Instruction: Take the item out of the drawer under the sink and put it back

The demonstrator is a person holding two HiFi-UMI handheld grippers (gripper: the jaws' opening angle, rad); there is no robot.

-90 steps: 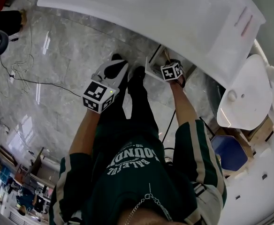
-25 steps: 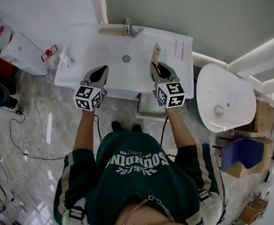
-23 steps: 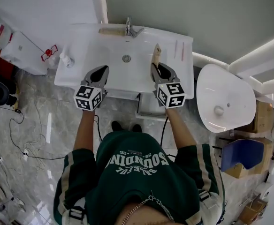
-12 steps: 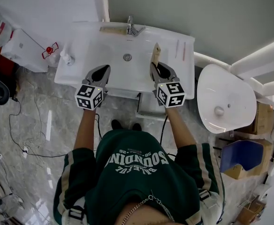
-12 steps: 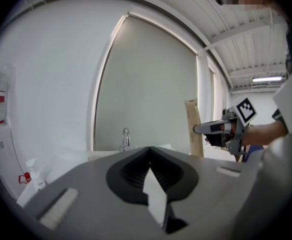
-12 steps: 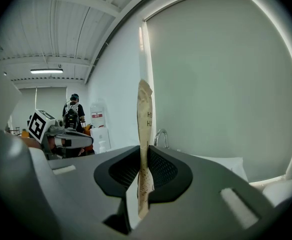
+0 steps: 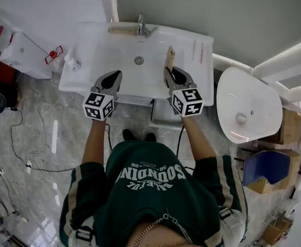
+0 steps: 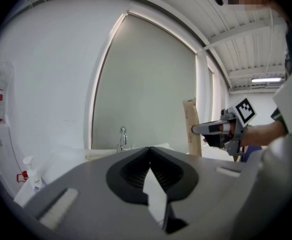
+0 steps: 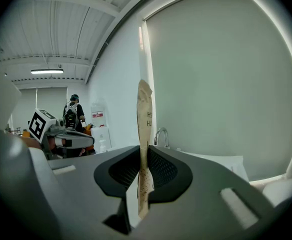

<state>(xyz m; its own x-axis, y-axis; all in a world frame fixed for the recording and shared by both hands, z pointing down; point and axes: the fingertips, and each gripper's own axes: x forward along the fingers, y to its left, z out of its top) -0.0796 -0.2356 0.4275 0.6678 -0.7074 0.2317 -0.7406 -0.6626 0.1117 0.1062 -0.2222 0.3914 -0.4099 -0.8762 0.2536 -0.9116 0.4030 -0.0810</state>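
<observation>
The right gripper (image 9: 143, 151) has its jaws pressed onto a flat tan paper packet (image 9: 144, 119), which stands upright between the dark ribbed pads with its top well above the tips. In the head view this packet (image 7: 169, 58) is held over the right part of the white rectangular sink basin (image 7: 88, 50), out of the drawer. The left gripper (image 8: 150, 149) has its jaws closed tip to tip with nothing between them, and hangs over the basin's front left edge (image 7: 111, 76), level with the right gripper (image 7: 169, 70).

The basin shows a round metal drain (image 7: 138, 60) in its bowl, and a chrome tap (image 7: 141, 27) stands at its back rim. A small white pump bottle (image 7: 72, 63) stands on its left corner and two thin pinkish sticks (image 7: 197, 51) lie on its right ledge.

Below the front edge, under the right gripper, the pale drawer (image 7: 163, 118) stands pulled out; what lies in it cannot be made out
</observation>
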